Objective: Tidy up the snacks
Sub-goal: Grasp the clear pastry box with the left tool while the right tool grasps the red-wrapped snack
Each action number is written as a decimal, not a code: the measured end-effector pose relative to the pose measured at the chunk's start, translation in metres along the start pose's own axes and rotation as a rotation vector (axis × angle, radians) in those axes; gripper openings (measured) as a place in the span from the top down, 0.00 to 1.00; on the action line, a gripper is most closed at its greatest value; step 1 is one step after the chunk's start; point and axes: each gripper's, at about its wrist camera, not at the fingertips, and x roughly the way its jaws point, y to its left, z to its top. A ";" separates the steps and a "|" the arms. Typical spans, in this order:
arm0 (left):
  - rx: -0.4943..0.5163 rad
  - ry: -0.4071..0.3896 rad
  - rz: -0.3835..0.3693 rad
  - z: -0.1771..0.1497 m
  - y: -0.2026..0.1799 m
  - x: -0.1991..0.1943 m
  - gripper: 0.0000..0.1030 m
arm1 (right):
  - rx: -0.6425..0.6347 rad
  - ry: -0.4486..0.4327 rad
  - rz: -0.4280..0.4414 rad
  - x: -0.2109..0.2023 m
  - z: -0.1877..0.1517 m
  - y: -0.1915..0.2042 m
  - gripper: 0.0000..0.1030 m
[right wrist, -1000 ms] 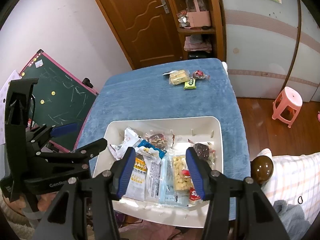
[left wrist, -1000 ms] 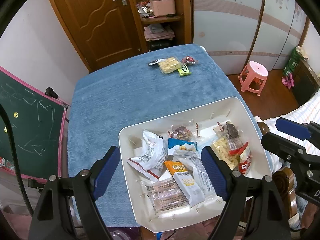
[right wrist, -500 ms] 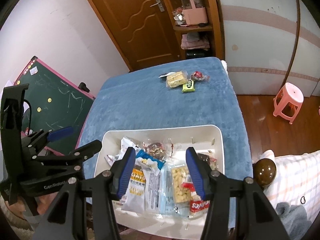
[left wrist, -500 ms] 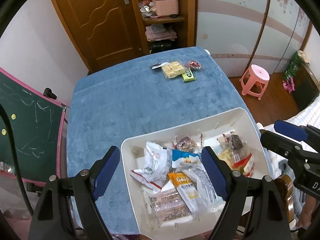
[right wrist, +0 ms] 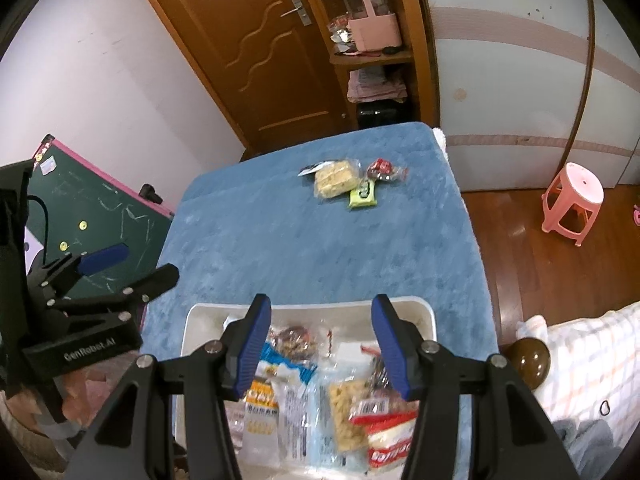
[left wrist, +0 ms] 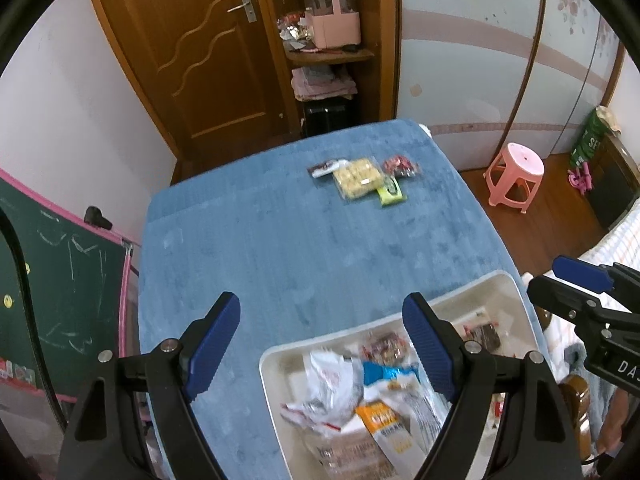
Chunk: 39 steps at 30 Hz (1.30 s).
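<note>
Blue worktop, white tray, bright wrappers

The worktop [right wrist: 320,240] wears a plush mid-blue cover; the tray [right wrist: 424,308] at 6 o'clock is plain white, its packets orange, sky-blue, red-and-white and clear. Toward 12 o'clock lie a pale-yellow biscuit pack [right wrist: 334,178], a lime-green sachet [right wrist: 363,195] and a red-and-dark wrapper [right wrist: 383,169], its print blurred, perhaps candy. Both grippers are black with ribbed royal-blue pads [left wrist: 428,350]. At 3 o'clock a pink stool [right wrist: 573,200] stands on reddish-brown floor; at 9 o'clock, a dark-green chalkboard [left wrist: 64,300] framed in pink.
</note>
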 end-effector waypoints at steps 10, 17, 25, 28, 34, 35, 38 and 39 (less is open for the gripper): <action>0.029 -0.057 0.000 0.072 0.019 0.014 0.18 | -0.034 -0.046 -0.040 0.004 0.059 -0.006 0.49; 0.035 -0.114 -0.009 0.125 0.029 0.025 0.09 | -0.049 -0.067 -0.074 0.006 0.110 -0.017 0.48; 0.104 -0.079 0.015 0.158 0.022 0.071 0.09 | -0.016 -0.002 -0.094 0.048 0.162 -0.040 0.43; 0.132 -0.068 0.020 0.166 0.019 0.092 0.09 | 0.027 0.040 -0.090 0.071 0.176 -0.052 0.43; 0.226 -0.002 0.004 0.177 0.013 0.147 0.09 | 0.117 0.132 -0.058 0.124 0.194 -0.074 0.43; 0.230 0.019 -0.008 0.178 0.013 0.157 0.09 | 0.136 0.152 -0.055 0.136 0.195 -0.078 0.43; 0.224 0.085 -0.072 0.178 0.014 0.191 0.09 | 0.181 0.207 -0.049 0.170 0.195 -0.089 0.43; 0.224 0.106 -0.090 0.177 0.013 0.202 0.09 | 0.193 0.219 -0.051 0.178 0.195 -0.092 0.43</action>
